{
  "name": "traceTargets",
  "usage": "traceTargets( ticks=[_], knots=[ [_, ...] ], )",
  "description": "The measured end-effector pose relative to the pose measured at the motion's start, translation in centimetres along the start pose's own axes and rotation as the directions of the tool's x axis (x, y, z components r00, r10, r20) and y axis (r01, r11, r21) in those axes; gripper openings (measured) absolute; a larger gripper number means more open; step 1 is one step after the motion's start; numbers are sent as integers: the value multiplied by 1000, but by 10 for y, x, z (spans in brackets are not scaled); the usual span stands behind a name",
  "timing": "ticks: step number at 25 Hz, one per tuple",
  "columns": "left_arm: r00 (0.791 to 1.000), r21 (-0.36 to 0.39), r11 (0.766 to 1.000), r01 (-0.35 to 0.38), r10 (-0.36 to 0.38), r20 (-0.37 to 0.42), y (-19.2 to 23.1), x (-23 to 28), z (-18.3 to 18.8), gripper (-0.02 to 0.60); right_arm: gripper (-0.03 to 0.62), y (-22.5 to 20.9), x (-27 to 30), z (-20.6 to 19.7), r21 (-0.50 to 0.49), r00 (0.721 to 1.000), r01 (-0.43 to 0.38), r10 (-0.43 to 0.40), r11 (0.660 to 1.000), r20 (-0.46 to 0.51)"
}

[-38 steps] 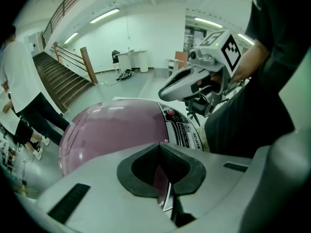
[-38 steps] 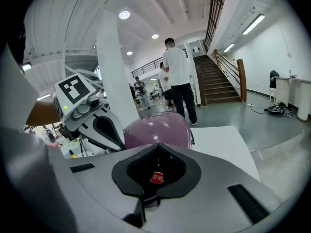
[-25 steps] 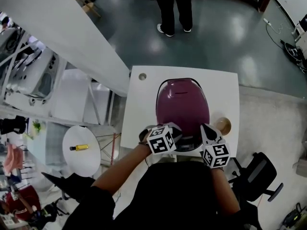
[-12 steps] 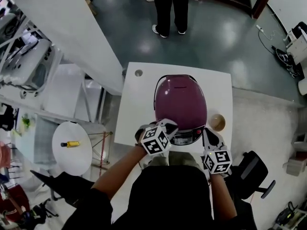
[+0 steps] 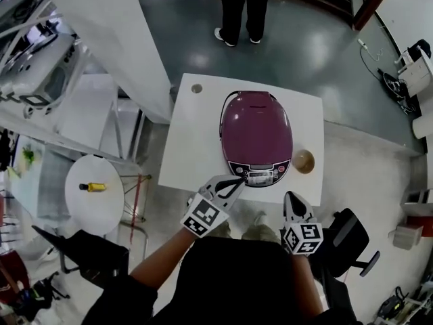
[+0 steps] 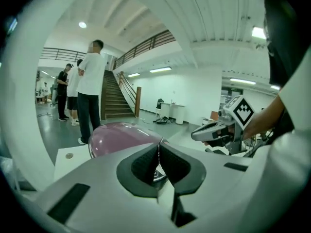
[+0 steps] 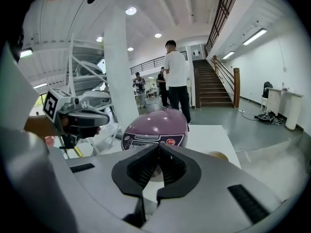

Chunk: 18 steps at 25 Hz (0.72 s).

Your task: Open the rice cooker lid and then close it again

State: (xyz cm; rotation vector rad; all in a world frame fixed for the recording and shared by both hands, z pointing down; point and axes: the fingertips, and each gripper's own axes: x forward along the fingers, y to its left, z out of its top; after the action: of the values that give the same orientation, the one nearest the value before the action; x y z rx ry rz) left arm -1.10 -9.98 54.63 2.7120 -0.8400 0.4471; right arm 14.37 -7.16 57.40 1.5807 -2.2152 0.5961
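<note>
The rice cooker [image 5: 260, 173], lid [image 5: 256, 127] down, is sitting mid-desk [image 5: 196, 154]. The left gripper [image 5: 238, 181] and right gripper [image 5: 291, 198] are hovering at its front, fingers clenched on nothing. Risk: a clenched tip slipping off the lid, shoving the cooker into the adjacent bowl [image 5: 303, 160].

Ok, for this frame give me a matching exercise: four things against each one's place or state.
1 rice cooker
2 tan bowl
3 yellow object
4 left gripper

A lying on the round side table
B jaws shut, empty, tips by the control panel
C lid closed, on the square table
D on that table, right of the cooker in the head view

Pairs: 1-C, 2-D, 3-A, 4-B
</note>
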Motion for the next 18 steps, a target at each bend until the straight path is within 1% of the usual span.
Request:
traceTargets(
  ticks=[2, 4, 7, 9, 14, 18],
  knots=[
    [995, -39, 996, -85, 87, 47, -3, -18, -2, 5, 0, 4, -4, 5, -7, 1000, -13, 13, 1000, 23],
    [988, -82, 988, -133, 138, 64, -11, -33, -9, 5, 0, 9, -9, 12, -15, 998, -33, 33, 999, 50],
    [985, -109, 983, -149, 157, 73, -32, -46, -20, 5, 0, 13, -25, 23, -31, 993, -48, 51, 998, 108],
    [978, -120, 977, -178, 189, 88, -44, -51, -23, 5, 0, 10, -41, 29, -44, 986, -40, 47, 998, 159],
    [952, -145, 955, -260, 279, 130, -82, -67, -18, 5, 0, -7, -93, 25, -48, 979, -32, 41, 998, 201],
    [929, -130, 941, -313, 332, 162, -115, -84, -15, 5, 0, -14, -139, 19, -39, 963, -42, 51, 998, 264]
  ],
)
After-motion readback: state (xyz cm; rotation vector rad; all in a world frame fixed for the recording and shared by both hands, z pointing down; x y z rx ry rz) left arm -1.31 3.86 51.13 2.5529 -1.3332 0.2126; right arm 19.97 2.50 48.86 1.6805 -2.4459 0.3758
